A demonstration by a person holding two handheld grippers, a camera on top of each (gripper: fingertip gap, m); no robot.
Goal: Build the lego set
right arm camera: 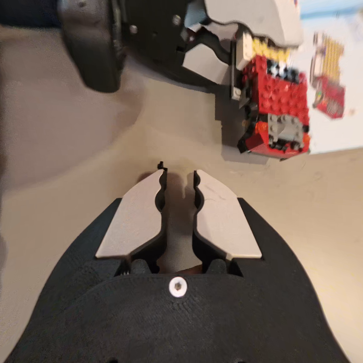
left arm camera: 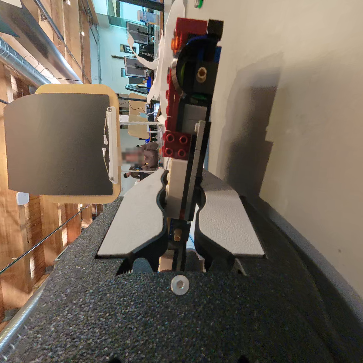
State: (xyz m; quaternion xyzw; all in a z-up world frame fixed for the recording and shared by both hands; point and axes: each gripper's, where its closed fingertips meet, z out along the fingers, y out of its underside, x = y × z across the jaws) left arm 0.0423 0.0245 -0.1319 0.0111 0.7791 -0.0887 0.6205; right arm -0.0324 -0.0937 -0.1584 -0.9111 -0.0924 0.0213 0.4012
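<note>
Left wrist view: left tongs (left arm camera: 182, 188) clamp one brick model (left arm camera: 188, 137); right tongs (right arm camera: 180, 176) gape, holding nothing.

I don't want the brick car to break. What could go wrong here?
1. Only the left gripper holds the brick model, pinching its rear end, so the long front could sag or snap off.
2. The right gripper has its jaws open beside a tiny black piece on the table; it might get knocked away.
</note>
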